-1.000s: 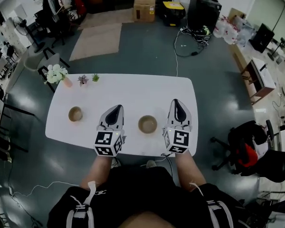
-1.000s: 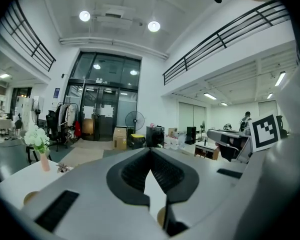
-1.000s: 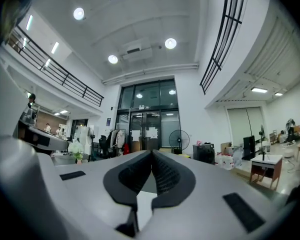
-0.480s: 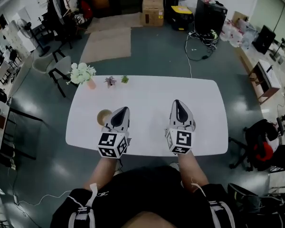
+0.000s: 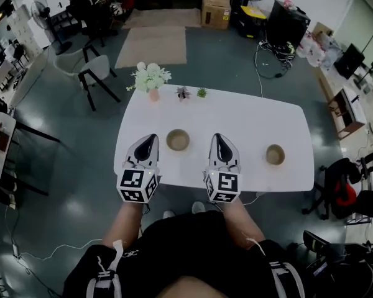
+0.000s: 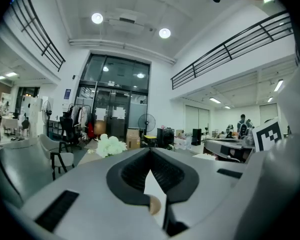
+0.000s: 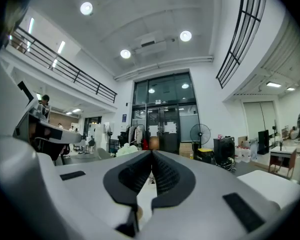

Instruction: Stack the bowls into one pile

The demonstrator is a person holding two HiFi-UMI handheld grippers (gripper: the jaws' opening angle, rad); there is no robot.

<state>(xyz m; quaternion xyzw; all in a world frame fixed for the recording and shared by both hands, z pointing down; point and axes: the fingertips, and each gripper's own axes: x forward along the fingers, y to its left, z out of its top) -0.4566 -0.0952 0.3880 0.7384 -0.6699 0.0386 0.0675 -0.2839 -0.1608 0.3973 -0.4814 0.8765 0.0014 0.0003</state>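
Observation:
Two tan bowls stand apart on the white table (image 5: pixel 248 120). One bowl (image 5: pixel 178 139) sits near the front edge, between my two grippers. The other bowl (image 5: pixel 275 154) is farther right, beyond my right gripper. My left gripper (image 5: pixel 150 139) hovers just left of the near bowl, apart from it. In the left gripper view, the left gripper (image 6: pixel 150 150) has its jaws closed together with nothing held. My right gripper (image 5: pixel 216 138) hovers just right of that bowl. The right gripper (image 7: pixel 152 153) is likewise shut and empty in its own view.
A white flower bouquet (image 5: pixel 150 76) and two small potted plants (image 5: pixel 183 92) (image 5: pixel 202 92) line the table's far edge. A chair (image 5: pixel 94 70) stands beyond the far left corner. An office chair (image 5: pixel 342 188) sits off the table's right end.
Both grippers have travelled left along the table's front edge. The bowl that was between them now lies to their right, and the bowl formerly at the left now sits between them.

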